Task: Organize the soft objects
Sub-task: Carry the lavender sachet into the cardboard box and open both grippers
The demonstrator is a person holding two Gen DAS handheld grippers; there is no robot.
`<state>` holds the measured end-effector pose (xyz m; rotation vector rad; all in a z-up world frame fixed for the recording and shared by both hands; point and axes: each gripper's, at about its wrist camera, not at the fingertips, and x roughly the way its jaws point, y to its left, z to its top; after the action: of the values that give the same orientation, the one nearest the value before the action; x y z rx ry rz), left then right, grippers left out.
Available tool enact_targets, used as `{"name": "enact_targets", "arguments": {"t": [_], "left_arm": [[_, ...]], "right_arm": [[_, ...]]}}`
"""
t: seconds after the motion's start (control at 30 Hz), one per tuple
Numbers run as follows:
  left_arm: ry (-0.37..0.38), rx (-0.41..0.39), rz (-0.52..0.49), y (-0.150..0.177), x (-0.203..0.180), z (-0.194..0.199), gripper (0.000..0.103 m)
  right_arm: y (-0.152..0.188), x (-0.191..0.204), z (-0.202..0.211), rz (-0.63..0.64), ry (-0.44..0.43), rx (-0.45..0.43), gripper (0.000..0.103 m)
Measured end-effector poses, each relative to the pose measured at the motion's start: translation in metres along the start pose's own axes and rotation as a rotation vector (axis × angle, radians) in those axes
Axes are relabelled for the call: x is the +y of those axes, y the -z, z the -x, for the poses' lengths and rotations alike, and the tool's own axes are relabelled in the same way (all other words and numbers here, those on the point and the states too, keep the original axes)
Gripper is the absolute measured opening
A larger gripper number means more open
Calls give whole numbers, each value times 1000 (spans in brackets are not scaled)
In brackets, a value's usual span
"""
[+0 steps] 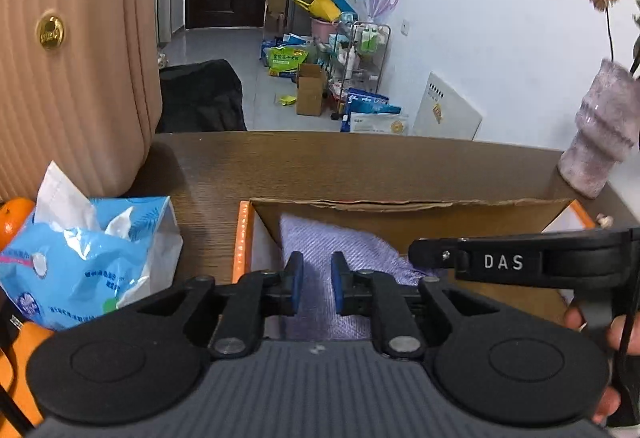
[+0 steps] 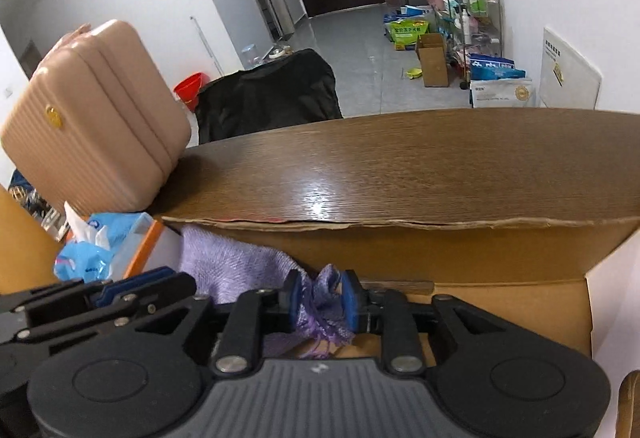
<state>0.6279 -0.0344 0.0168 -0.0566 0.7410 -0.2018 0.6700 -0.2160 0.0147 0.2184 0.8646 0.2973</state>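
Note:
A lilac knitted cloth (image 1: 340, 250) lies in an open cardboard box (image 1: 400, 210) with orange edges on the brown table. My left gripper (image 1: 317, 288) hovers over the cloth, its blue pads a narrow gap apart with only flat cloth below them. My right gripper (image 2: 320, 298) is shut on a bunched corner of the same cloth (image 2: 324, 294), inside the box (image 2: 480, 238). The right gripper also shows at the right of the left wrist view (image 1: 500, 262), and the left gripper shows at the lower left of the right wrist view (image 2: 132, 290).
A pink ribbed case (image 1: 72, 70) stands at the table's left. A blue tissue pack (image 1: 88, 258) and an orange (image 1: 14, 218) lie beside the box. A frosted vase (image 1: 604, 134) with a flower stands at the right. A black chair (image 2: 268, 94) is behind the table.

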Motion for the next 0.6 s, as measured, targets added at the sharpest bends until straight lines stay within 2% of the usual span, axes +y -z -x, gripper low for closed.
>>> {"name": "enact_targets", "arguments": {"t": [0.03, 0.2, 0.27, 0.33, 0.4, 0.6], "left_arm": [[-2, -8, 1, 0, 0, 4, 21], [-26, -97, -54, -4, -8, 50, 31], [-38, -142, -70, -2, -10, 74, 44], [-58, -176, -85, 4, -13, 100, 48], [-70, -214, -101, 11, -15, 127, 51], [-118, -336, -135, 41, -29, 202, 71]], "right_arm": [[1, -1, 3, -7, -5, -2, 31], [8, -11, 53, -9, 6, -61, 32], [13, -13, 83, -7, 2, -105, 37], [21, -13, 114, 0, 6, -142, 43], [32, -12, 144, 18, 17, -178, 44], [71, -2, 235, 83, 60, -322, 63]]}}
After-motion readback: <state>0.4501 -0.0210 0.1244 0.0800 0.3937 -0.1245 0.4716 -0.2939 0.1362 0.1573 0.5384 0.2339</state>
